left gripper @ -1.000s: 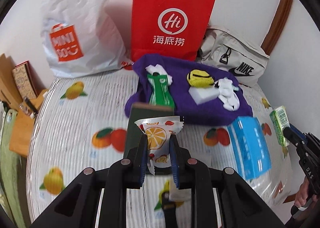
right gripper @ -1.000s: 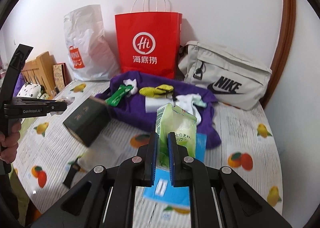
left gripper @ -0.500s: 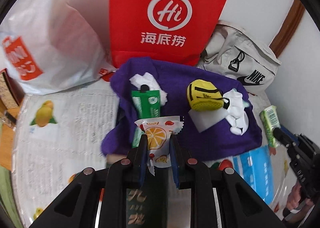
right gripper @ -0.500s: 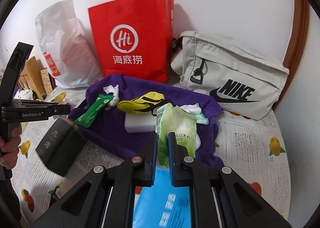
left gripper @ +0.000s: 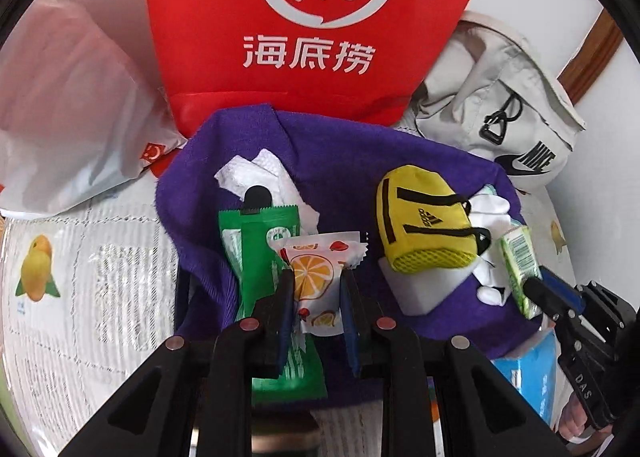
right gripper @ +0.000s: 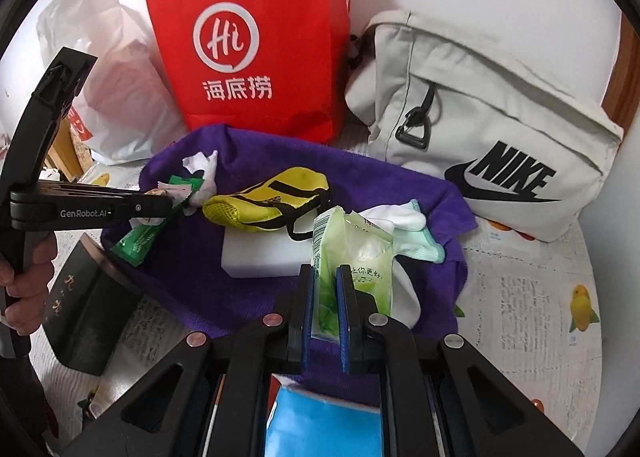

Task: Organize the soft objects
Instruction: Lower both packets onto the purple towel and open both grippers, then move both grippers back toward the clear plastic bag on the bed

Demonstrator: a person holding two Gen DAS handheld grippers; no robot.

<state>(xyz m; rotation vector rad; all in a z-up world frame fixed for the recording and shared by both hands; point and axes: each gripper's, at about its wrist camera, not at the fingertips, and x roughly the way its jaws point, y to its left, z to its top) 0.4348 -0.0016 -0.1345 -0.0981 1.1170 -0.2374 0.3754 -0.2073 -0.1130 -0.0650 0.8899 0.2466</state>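
A purple towel [left gripper: 340,161] lies spread on the table and carries a green packet [left gripper: 256,249], crumpled white tissue [left gripper: 260,173], a yellow mini bag [left gripper: 420,225], a white foam block [left gripper: 420,289] and a white sock [left gripper: 492,213]. My left gripper [left gripper: 316,285] hangs over the towel's near left part, shut on an orange-print sachet [left gripper: 316,269]. My right gripper [right gripper: 325,277] is over the towel's near right part, shut on a pale green tissue pack [right gripper: 352,257], beside the foam block [right gripper: 264,253] and the sock [right gripper: 404,221].
A red paper bag [left gripper: 320,17], a white plastic bag [left gripper: 72,97] and a grey Nike bag [right gripper: 480,117] stand behind the towel against the wall. A dark green box [right gripper: 88,305] lies left of the towel, and a blue packet [right gripper: 324,429] sits under my right gripper. A fruit-print cloth [right gripper: 540,297] covers the table.
Both grippers have moved forward and down, from the table's near side to above the purple towel. Each keeps hold of its item.
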